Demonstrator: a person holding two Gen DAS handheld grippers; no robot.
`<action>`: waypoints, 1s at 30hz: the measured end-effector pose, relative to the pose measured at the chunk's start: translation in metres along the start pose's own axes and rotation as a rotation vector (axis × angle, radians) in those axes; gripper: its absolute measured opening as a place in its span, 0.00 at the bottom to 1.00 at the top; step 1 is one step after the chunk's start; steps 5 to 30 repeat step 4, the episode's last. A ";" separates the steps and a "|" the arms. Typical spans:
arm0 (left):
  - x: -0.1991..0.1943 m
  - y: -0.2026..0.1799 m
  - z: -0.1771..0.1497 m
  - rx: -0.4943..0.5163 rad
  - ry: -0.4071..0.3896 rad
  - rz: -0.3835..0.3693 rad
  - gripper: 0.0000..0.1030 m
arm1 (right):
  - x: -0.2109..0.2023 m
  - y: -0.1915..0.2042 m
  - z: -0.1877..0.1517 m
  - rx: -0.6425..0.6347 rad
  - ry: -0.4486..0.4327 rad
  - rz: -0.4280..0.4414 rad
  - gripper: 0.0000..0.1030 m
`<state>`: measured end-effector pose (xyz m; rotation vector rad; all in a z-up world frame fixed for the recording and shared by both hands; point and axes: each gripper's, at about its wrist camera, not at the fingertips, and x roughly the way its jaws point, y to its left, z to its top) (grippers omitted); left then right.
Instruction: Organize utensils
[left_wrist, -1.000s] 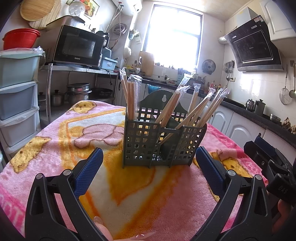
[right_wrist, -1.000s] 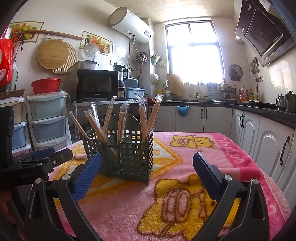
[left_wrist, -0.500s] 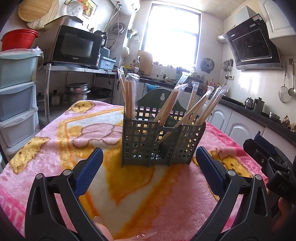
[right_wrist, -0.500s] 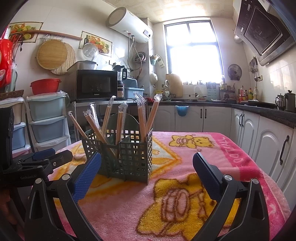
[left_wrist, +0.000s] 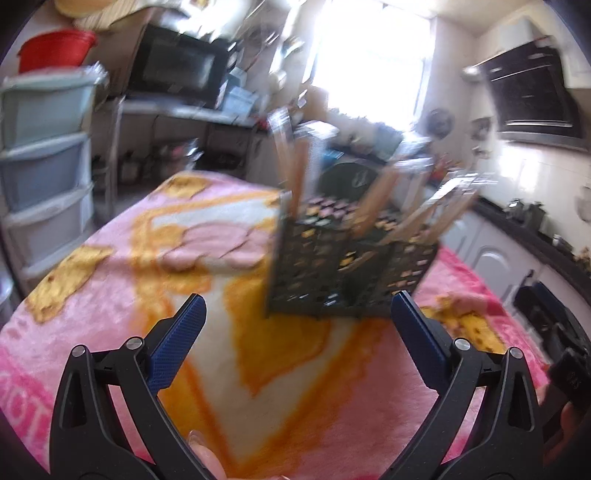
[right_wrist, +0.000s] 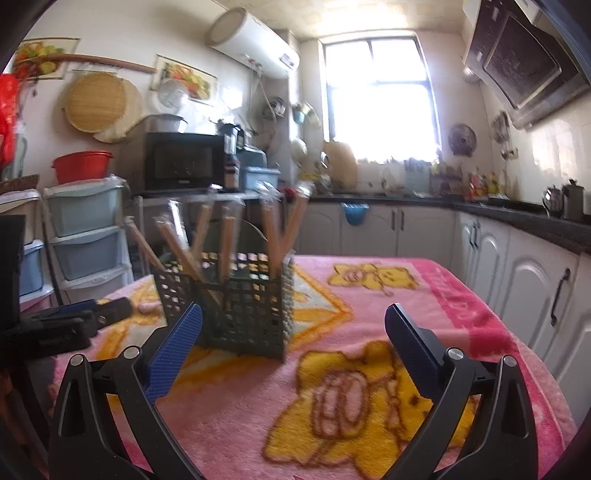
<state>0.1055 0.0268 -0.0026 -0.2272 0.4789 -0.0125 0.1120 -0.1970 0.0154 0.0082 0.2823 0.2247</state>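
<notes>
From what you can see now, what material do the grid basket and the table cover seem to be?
Grid basket: likely moulded plastic, matt grey-green, judging by its even square lattice walls. Table cover: apparently plush fleece blanket, fuzzy pile, printed pink and yellow.
</notes>
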 end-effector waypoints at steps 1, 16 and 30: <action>0.005 0.010 0.006 -0.010 0.036 0.038 0.90 | 0.004 -0.008 0.003 0.017 0.024 -0.026 0.94; 0.023 0.055 0.026 -0.059 0.138 0.138 0.90 | 0.032 -0.057 0.011 0.095 0.169 -0.188 0.94; 0.023 0.055 0.026 -0.059 0.138 0.138 0.90 | 0.032 -0.057 0.011 0.095 0.169 -0.188 0.94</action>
